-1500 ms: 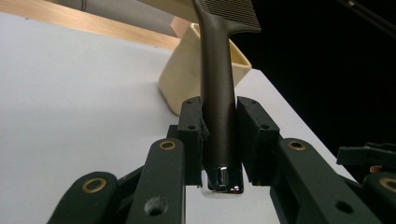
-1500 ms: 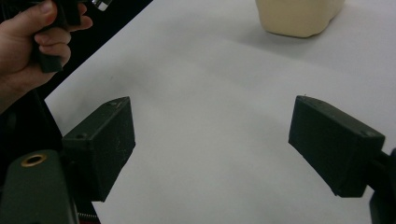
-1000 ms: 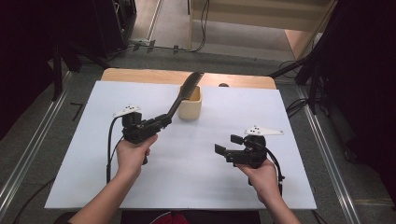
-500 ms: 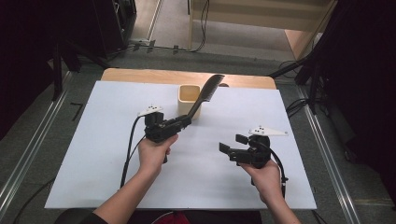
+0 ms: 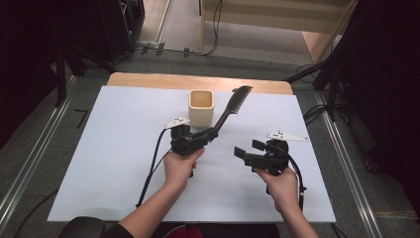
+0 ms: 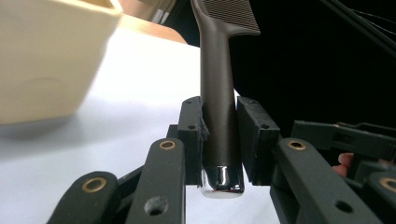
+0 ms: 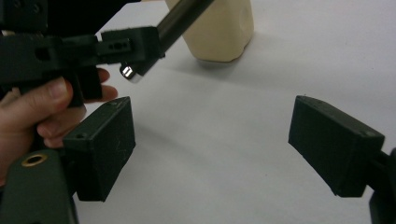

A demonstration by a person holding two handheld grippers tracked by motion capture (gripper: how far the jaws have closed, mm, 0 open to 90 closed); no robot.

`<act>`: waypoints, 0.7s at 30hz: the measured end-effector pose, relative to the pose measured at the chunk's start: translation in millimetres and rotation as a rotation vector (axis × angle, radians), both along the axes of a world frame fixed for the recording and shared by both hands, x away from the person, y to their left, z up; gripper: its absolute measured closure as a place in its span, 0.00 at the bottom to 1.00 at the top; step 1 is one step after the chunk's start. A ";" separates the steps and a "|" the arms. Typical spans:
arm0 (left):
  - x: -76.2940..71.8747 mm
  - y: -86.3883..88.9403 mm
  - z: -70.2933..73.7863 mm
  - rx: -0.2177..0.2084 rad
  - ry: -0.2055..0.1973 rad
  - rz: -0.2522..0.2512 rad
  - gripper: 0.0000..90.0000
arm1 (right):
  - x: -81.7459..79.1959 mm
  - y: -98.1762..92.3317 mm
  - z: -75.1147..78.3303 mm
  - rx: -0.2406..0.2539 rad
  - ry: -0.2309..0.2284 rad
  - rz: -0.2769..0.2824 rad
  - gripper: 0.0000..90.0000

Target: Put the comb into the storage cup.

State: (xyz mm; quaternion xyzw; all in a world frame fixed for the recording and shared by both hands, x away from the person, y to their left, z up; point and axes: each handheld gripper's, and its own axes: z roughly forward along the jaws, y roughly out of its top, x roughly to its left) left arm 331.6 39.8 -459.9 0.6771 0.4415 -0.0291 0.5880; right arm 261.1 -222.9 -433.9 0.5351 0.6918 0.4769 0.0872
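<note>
Slipping risk: the comb (image 5: 232, 106) is being pinched only at the very butt of its handle, so the long free end is acting as a lever and, in my judgement, could be swinging or sliding out of the grip.
Collision risk: the cup (image 5: 201, 108) is standing just at 9 o'clock of the comb's shaft; a careless sweep that way could be knocking it over.
Comb axis: its long axis is running from the grip up toward 1 o'clock in the high view, toothed end leading and raised off the tabletop (image 5: 119, 144), shiny cap at the rear.
Comb place: it is hanging above the tabletop's middle, just beside the cup.
Left tongs (image 6: 219, 135): they are clamping both pads on the handle.
Right tongs (image 7: 212, 140): they are gaping wide with nothing between them, at 4 o'clock of the comb.
</note>
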 end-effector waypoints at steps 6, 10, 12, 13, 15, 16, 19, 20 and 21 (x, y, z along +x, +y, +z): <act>-3.1 -11.9 -9.4 -0.018 0.005 -0.001 0.82 | 5.8 -0.8 3.5 0.024 0.006 -0.029 0.16; -4.7 -18.4 -14.6 -0.019 0.005 -0.001 0.82 | 11.5 -1.2 3.6 0.043 0.007 -0.053 0.20; -5.5 -21.2 -17.0 -0.019 0.008 0.003 0.82 | 15.6 -1.0 3.4 0.049 0.005 -0.061 0.20; -5.8 -22.0 -18.3 -0.017 0.006 0.003 0.82 | 17.2 -0.7 3.5 0.044 0.005 -0.067 0.20; -6.8 -23.6 -20.7 -0.023 0.005 0.010 0.82 | 21.1 0.7 3.8 0.021 -0.003 -0.077 0.21; -7.3 -23.9 -21.8 -0.024 0.003 0.014 0.82 | 23.1 1.1 3.9 0.017 -0.002 -0.085 0.21; -8.5 -26.2 -24.9 -0.038 0.003 0.019 0.82 | 29.7 1.7 2.9 0.034 0.008 -0.101 0.22; -9.0 -27.2 -25.7 -0.041 0.003 0.022 0.82 | 31.9 1.8 2.4 0.040 0.012 -0.107 0.22; -9.6 -28.2 -26.1 -0.040 0.001 0.020 0.82 | 34.1 1.8 2.1 0.048 0.019 -0.115 0.23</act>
